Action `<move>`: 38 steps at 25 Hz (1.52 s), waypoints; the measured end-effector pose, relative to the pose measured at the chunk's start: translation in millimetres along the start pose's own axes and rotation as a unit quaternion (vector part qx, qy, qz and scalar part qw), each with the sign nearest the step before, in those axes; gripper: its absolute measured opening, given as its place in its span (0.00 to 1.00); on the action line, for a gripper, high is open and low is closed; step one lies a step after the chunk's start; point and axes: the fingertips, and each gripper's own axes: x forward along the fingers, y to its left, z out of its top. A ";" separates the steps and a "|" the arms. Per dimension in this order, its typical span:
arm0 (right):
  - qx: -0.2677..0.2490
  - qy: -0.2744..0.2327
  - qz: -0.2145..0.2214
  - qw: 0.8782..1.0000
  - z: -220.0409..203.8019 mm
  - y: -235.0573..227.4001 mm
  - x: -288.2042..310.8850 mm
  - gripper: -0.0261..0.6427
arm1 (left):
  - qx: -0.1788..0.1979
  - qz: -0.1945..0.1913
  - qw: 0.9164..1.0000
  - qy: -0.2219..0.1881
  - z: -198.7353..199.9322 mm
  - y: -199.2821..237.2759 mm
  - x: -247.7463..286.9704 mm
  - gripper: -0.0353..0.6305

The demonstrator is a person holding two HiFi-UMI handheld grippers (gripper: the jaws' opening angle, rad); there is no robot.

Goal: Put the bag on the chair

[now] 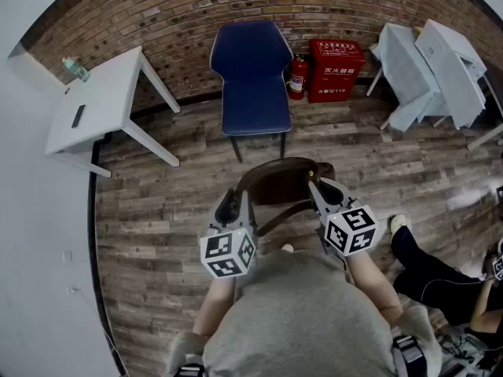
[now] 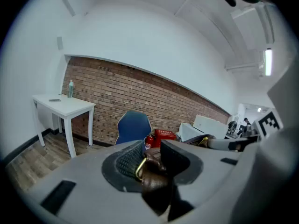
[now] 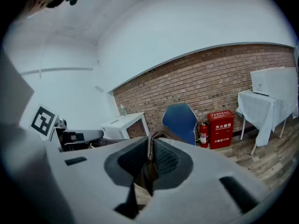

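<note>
Left gripper [image 1: 236, 203] and right gripper [image 1: 322, 191]: facing blue chair [image 1: 253, 77] straight ahead, well apart; holding brown bag [image 1: 279, 181] crosswise between them above floor [image 1: 169, 210], neither nearer; clamping its two ends, brass ring [image 2: 140, 169] at left.

Person wearing grey short-sleeved T-shirt [image 1: 302, 320]. Ahead of T-shirt, left hand-held gripper [image 1: 233, 204] and right hand-held gripper [image 1: 322, 188] showing pale grey moulded bodies narrowing into dark jaws. Each carrying white cube just ahead of T-shirt: left cube [image 1: 228, 253], right cube [image 1: 351, 230], faces bearing black square markers. In both gripper views, dark pads [image 2: 127, 159] showing cross-hatched texture, sitting inside rounded dark recesses; black rectangular slot [image 2: 58, 196] breaking up smooth grey shell.
</note>
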 end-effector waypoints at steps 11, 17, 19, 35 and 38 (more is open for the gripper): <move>-0.015 -0.006 0.000 1.000 4.1 -4.3 -7.0 0.08 | -0.008 0.006 1.000 -0.028 12.6 -13.7 -5.5 0.21; -0.001 -0.012 0.011 1.000 4.9 -5.6 -12.0 0.08 | -0.006 0.012 0.999 -0.029 9.8 -14.9 -9.1 0.21; 0.001 -0.015 0.013 1.000 7.1 -5.4 -11.8 0.08 | -0.006 0.014 0.999 -0.031 11.9 -13.7 -9.8 0.21; 0.000 -0.007 0.024 1.000 27.5 -6.9 35.2 0.08 | -0.018 0.036 0.998 -0.049 32.3 18.5 23.7 0.21; -0.002 -0.007 0.024 1.000 38.7 -13.3 60.7 0.08 | -0.018 0.038 0.998 -0.049 41.4 31.0 45.5 0.21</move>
